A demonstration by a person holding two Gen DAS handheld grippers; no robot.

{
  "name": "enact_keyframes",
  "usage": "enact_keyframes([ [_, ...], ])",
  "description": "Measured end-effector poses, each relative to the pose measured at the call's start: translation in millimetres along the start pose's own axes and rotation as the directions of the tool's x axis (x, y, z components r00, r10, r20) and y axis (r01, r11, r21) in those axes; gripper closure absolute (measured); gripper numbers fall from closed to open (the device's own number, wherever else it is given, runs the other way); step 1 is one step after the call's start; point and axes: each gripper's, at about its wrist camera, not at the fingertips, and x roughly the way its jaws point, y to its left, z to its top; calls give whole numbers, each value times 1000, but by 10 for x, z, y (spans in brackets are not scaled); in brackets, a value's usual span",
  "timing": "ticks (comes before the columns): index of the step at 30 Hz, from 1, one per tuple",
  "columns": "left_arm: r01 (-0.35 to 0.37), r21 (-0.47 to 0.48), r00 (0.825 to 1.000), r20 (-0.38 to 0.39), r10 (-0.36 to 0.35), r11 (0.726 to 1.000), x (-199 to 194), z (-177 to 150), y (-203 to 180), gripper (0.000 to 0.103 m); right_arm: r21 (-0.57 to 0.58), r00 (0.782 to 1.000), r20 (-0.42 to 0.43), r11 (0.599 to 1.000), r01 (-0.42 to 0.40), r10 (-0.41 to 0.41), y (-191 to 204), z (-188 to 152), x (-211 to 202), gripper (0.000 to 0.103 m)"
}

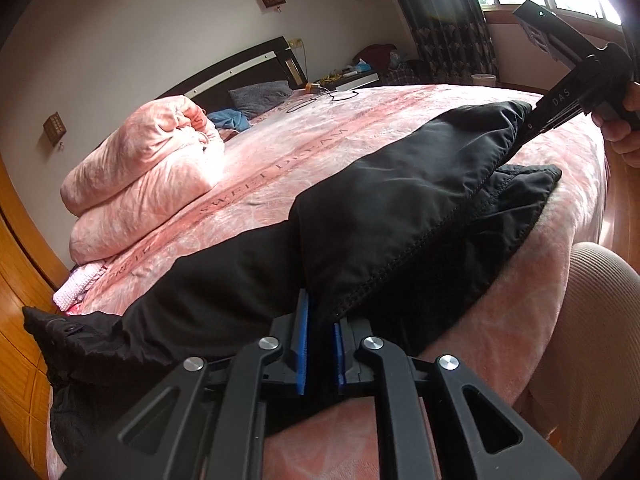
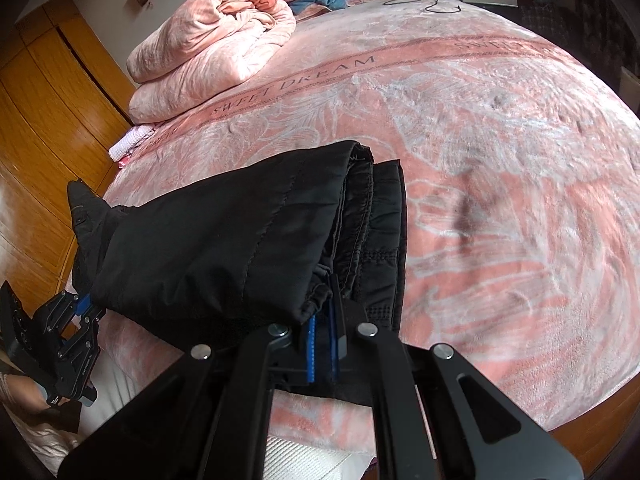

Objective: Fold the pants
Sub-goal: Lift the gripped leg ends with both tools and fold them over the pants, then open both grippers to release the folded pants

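Black padded pants (image 1: 400, 216) lie along the near edge of the pink bed, with an upper layer doubled over a lower one. Their end with a snap fastener (image 1: 60, 326) droops off the bed's left corner. My left gripper (image 1: 320, 316) is shut, its blue pads pinching the near seam of the upper layer. My right gripper (image 1: 530, 120) bites the far corner of that same layer. In the right wrist view, the right gripper (image 2: 323, 312) is shut on a gathered hem of the pants (image 2: 224, 240), and the left gripper (image 2: 86, 300) clamps the other end.
A rolled pink quilt (image 1: 148, 168) sits on the bedspread (image 2: 480, 160) at the far left. A black cable (image 1: 336, 98), a grey pillow (image 1: 260, 96) and a blue garment (image 1: 228, 118) lie near the headboard. A wooden wardrobe (image 2: 48, 128) flanks the bed. A person's beige-clad leg (image 1: 592, 340) is at the right.
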Motion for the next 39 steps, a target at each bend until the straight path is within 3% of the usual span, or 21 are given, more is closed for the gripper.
enact_keyframes([
  [12,81,-2,994,-78,-81,997,76,-177,-137,91,42,998,-47,999,31,-29,-80,-221,141,99],
  [23,146,-164,970,-172,-174,976,442,-141,-25,79,13,992,-75,995,103,-102,-79,-214,148,99],
  [24,165,-170,966,-171,-194,972,428,-138,-11,74,13,991,-84,994,104,-103,-90,-221,164,97],
  [26,215,-171,954,-174,-244,962,368,-139,11,50,21,989,-95,993,120,-117,-130,-236,157,87],
  [27,236,-174,949,-169,-265,956,322,-141,39,36,24,986,-102,991,133,-130,-152,-244,139,74],
  [28,251,-176,947,-160,-279,952,271,-138,75,32,23,983,-102,988,153,-150,-171,-254,103,63],
  [29,260,-176,946,-152,-287,949,210,-148,110,32,21,981,-96,985,169,-166,-187,-265,55,60],
  [34,273,-205,951,-89,-296,940,-117,-159,404,24,84,984,-67,982,168,-163,-295,-238,-241,59],
  [39,200,-256,975,-40,-217,946,-290,8,724,20,105,992,23,987,122,-125,-226,83,-416,57],
])
